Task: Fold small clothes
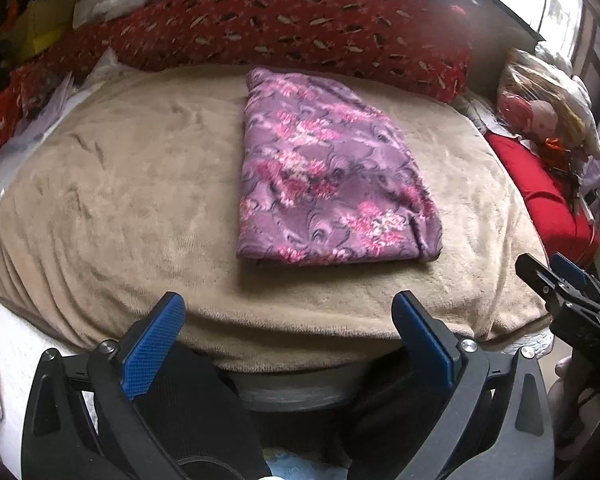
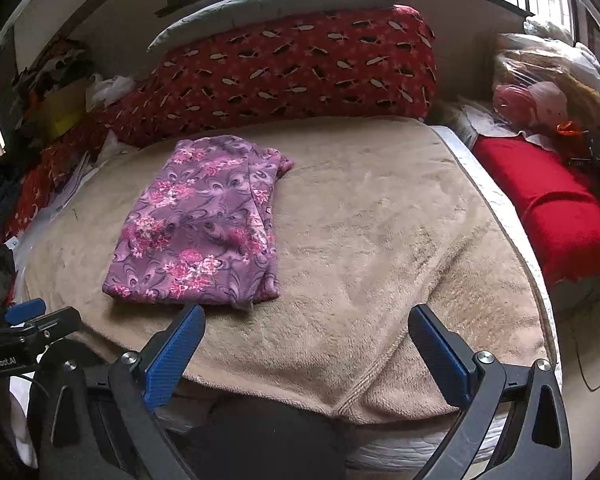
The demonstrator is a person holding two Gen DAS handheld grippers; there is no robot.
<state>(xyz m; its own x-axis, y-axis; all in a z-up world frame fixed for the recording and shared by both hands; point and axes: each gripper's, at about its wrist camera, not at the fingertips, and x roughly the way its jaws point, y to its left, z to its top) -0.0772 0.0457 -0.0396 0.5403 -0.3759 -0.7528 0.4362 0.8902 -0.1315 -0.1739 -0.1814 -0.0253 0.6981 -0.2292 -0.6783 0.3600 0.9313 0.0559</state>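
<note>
Already folded into a neat rectangle, the purple floral-print fleece garment (image 1: 332, 176) lies flat in the middle of the beige plush blanket (image 1: 120, 184) that covers the bed, its far end near the long red patterned bolster pillow (image 1: 300, 20). You hold both tools back at the bed's near edge, well clear of the cloth: the left gripper (image 1: 288, 344) has its blue-padded fingers (image 1: 152, 348) spread wide and empty, and the right gripper (image 2: 306, 352) likewise stands with its fingers apart, gripping nothing. A red cushion (image 2: 548, 208) and bagged clutter sit off to the right side. By the look of it, the folding of this piece is finished or nearly so. If you want one more fold, you would reach forward and pinch the near corners; otherwise the next move is to set it aside.
</note>
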